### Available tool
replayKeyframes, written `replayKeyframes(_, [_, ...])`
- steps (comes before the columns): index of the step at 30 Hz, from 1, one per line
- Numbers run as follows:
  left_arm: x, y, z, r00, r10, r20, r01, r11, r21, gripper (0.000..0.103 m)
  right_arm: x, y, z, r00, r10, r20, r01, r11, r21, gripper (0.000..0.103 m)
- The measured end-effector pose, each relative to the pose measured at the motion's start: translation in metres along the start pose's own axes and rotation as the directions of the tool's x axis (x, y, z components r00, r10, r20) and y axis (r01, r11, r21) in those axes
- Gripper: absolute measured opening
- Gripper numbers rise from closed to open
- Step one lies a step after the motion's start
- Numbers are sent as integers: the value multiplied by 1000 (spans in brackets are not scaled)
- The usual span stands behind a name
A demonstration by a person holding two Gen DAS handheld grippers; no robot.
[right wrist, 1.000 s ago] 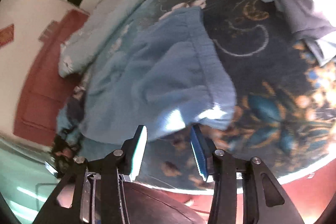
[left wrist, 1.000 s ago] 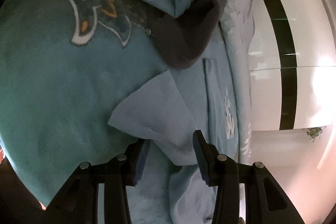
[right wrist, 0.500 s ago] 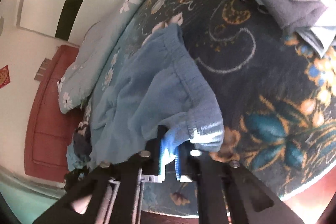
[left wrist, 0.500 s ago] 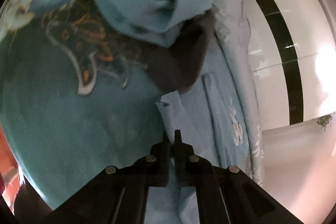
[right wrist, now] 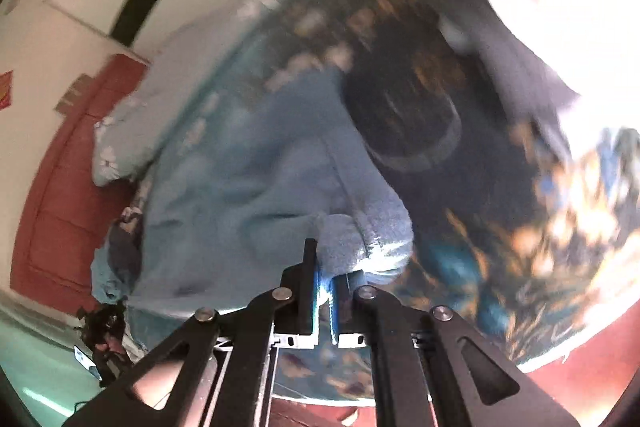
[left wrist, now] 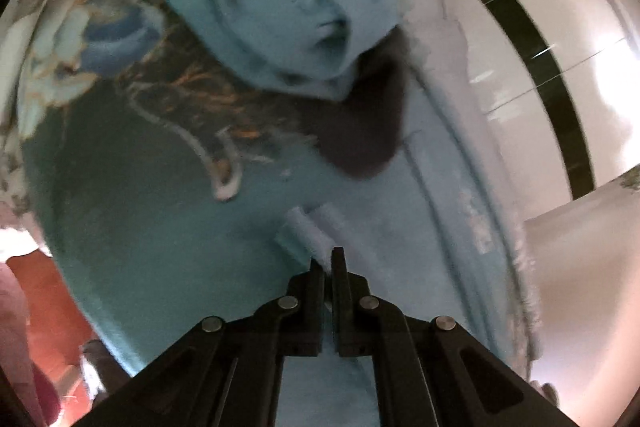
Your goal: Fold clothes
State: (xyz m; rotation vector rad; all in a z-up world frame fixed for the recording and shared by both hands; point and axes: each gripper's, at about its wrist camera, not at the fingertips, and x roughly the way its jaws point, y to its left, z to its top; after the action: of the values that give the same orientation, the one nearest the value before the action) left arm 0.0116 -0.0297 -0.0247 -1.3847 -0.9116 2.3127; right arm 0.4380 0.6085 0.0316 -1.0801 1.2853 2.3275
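Now the left gripper [left wrist: 327,263] pinches a corner of the light blue cloth [left wrist: 308,235], low in the frame. Low in its own frame, the right gripper [right wrist: 325,267] pinches the cloth's thick blue hem [right wrist: 360,239].

Both views dim, heavy fisheye bending, black vignette corners. Motion blur throughout, worst on right wrist: bedspread [right wrist: 460,131] pattern smeared. Blown-out glare top right there; wall [left wrist: 600,75] glare on left wrist. Gripper arms sharp, silhouetted.
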Motion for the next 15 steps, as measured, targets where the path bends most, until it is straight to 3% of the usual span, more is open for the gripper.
replayKeyframes(3, [0, 6, 0, 1000, 6, -3, -6, 1000, -17, 3, 4, -6, -4, 1000, 10, -14, -9, 1000, 19, 4])
replayKeyframes(13, [-19, 6, -1, 997, 78, -4, -78, 996, -47, 5, -3, 8, -5, 998, -53, -29, 51, 996, -74, 4])
replayKeyframes(15, [-27, 9, -1, 996, 93, 8, -92, 994, -57, 5, -4, 9, -6, 998, -52, -33, 50, 996, -79, 8])
